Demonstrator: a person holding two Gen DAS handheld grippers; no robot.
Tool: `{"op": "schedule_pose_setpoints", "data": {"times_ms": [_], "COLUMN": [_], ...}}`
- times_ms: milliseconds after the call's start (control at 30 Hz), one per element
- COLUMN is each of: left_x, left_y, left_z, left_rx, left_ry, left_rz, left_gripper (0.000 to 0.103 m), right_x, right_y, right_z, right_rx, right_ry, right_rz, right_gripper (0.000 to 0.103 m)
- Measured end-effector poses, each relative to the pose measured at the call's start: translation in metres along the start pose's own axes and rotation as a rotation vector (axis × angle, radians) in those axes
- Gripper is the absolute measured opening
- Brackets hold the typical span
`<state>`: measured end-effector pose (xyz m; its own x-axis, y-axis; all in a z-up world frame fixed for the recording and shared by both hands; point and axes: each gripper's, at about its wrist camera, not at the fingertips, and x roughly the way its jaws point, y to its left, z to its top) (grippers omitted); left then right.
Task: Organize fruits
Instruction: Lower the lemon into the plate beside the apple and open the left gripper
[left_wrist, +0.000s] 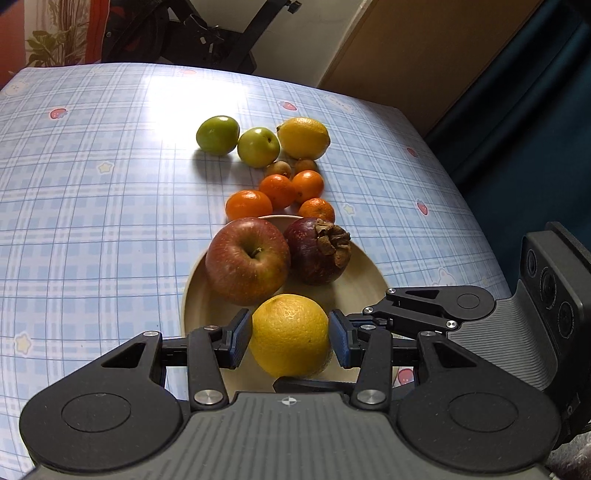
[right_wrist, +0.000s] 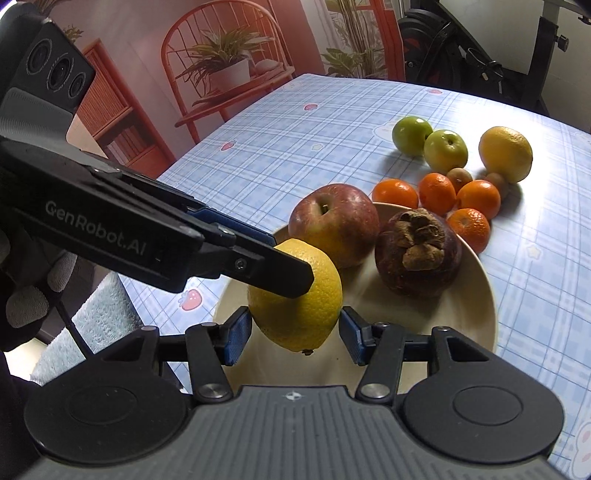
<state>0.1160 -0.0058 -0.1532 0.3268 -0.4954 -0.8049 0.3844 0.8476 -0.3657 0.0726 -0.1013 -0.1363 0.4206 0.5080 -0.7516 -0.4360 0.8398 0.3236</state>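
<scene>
Apple (left_wrist: 246, 260) and mangosteen (left_wrist: 317, 255) block the plate's (left_wrist: 195, 295) far half.

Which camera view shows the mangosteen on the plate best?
The right wrist view: the mangosteen is larger and unobstructed there, its dried calyx facing the camera. In the left wrist view, the mangosteen is also whole but smaller, beside the apple, with its calyx turned sideways.

**Fruit on plate and table**

Plate (left_wrist: 192, 291): red apple (left_wrist: 246, 259), dark mangosteen (left_wrist: 317, 255), one yellow lemon (left_wrist: 290, 334) at the near rim. Beyond, on the tablecloth: four mandarins (left_wrist: 248, 205), two kiwis (left_wrist: 277, 168), two green apples (left_wrist: 217, 134), second lemon (left_wrist: 303, 137).
</scene>
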Motion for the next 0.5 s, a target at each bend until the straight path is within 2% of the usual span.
{"op": "schedule_pose_setpoints", "data": {"times_ms": [267,500], "left_x": [-0.001,-0.003], "left_y": [0.009,0.019], "left_z": [-0.001,0.0], "left_rx": [-0.006,-0.038], "left_ry": [-0.001,-0.002], "left_rz": [0.039,0.04], "left_gripper": [0.047,0.048], "right_x": [0.02,0.028], "right_y": [0.003,0.006], "right_z": [0.01,0.015], "right_rx": [-0.007,-0.017], "right_ry": [0.038,0.038], "right_rz": [0.024,0.043], "right_gripper": [0.055,0.055]}}
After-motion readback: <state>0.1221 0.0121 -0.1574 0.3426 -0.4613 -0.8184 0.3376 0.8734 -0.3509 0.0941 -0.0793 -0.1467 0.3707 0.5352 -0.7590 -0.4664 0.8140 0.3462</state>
